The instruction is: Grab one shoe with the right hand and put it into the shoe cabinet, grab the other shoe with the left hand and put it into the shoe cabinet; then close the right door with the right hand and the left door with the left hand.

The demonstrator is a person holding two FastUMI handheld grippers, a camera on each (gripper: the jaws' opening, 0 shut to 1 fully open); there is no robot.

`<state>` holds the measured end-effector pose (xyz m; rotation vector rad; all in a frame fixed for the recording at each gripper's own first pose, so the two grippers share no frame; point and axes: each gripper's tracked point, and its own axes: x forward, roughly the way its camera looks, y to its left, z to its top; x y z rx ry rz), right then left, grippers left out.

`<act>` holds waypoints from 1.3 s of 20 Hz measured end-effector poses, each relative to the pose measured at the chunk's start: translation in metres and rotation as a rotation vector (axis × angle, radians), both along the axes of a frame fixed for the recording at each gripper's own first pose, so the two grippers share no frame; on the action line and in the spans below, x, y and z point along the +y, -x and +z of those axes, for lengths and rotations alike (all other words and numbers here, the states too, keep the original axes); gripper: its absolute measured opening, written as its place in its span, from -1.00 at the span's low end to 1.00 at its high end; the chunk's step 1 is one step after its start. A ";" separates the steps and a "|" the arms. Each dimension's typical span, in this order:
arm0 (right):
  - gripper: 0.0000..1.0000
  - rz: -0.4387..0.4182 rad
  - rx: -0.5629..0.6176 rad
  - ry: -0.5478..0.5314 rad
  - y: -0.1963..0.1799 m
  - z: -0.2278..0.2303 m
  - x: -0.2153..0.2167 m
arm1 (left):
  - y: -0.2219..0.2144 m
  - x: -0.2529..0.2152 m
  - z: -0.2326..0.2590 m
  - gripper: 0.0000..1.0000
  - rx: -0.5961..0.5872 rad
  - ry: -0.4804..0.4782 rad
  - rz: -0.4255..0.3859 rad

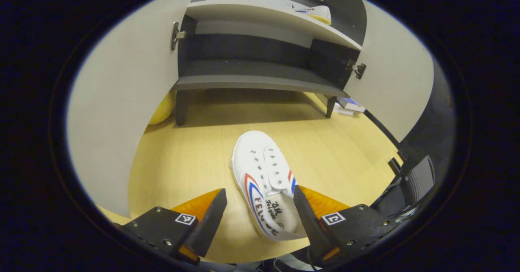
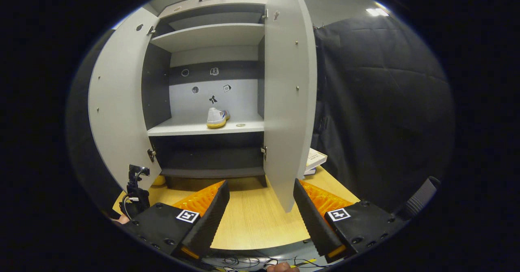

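Second step in hand: one shoe (image 2: pixel 217 118) is already sitting on the pale middle shelf (image 2: pixel 203 129) of the shoe cabinet (image 2: pixel 211 20), at centre of the right gripper view, while the left gripper (image 1: pixel 260 211), at the bottom of the left gripper view, is hovering over the other shoe (image 1: pixel 264 178), its jaws standing wide apart with the heel end lying between them, nothing gripped. The right gripper (image 2: pixel 262 207) is likewise gaping and empty, facing the edge of the right door (image 2: pixel 288 93). The next move probably calls for lowering and closing on the heel collar, then lifting toward the shelf. The shoe is looking like soft white canvas with metal eyelets and curved side stripes; the floor (image 1: pixel 191 154) is showing smooth pale wood grain; both doors, left door (image 2: pixel 115 101) included, are flat, matt, light panels on metal hinges
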<state>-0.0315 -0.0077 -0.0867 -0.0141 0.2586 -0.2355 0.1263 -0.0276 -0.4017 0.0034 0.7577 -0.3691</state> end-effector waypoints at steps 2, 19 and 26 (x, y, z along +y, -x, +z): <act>0.97 -0.042 0.003 0.014 0.012 0.000 -0.010 | -0.003 -0.001 -0.010 0.89 0.030 0.007 0.001; 0.99 -0.314 -0.036 0.052 0.068 0.010 -0.109 | -0.013 -0.006 -0.047 -0.46 0.207 0.042 0.142; 0.96 -0.374 -0.024 0.086 0.059 0.011 -0.183 | -0.018 -0.001 -0.023 -0.96 0.132 -0.066 0.203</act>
